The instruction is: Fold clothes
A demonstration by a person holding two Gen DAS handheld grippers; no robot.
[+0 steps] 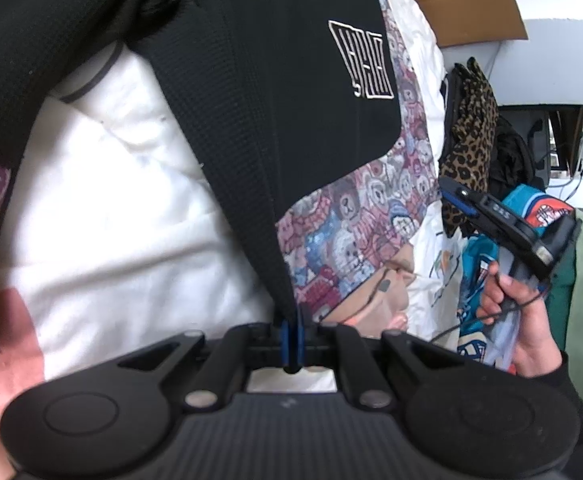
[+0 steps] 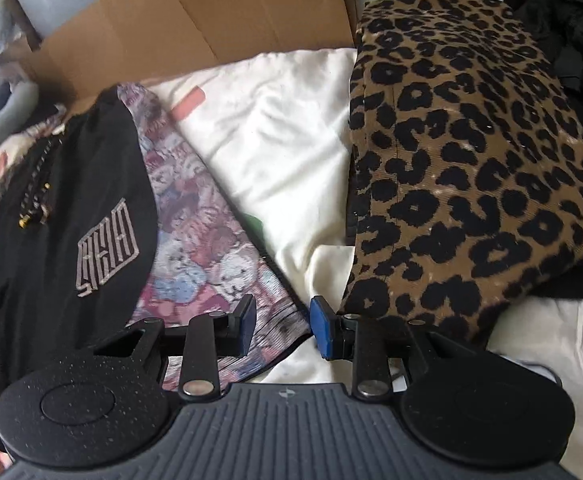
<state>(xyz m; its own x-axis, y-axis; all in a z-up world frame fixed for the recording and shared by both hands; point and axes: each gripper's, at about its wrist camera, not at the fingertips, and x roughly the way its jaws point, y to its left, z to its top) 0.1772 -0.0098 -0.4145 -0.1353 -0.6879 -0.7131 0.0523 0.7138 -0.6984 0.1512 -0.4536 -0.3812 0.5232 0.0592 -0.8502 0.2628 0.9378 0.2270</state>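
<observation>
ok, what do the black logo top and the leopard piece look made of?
Black top: looks like a waffle or rib knit, matte; a fine grid texture shows, and the logo reads as stitched outline. Leopard garment: likely fine-wale corduroy or similar ribbed cloth; faint parallel ribs run through the print.

I count two grippers: the left gripper (image 1: 291, 344) and the right gripper (image 2: 282, 326). I count three garments clear enough to tell apart: one black garment (image 1: 251, 80) with an embroidered logo, one bear-print garment (image 2: 211, 248), and one leopard-print garment (image 2: 471, 160). I also see one cardboard sheet (image 2: 195, 16), one white bedcover (image 2: 283, 152) and one hand (image 1: 519, 312).
</observation>
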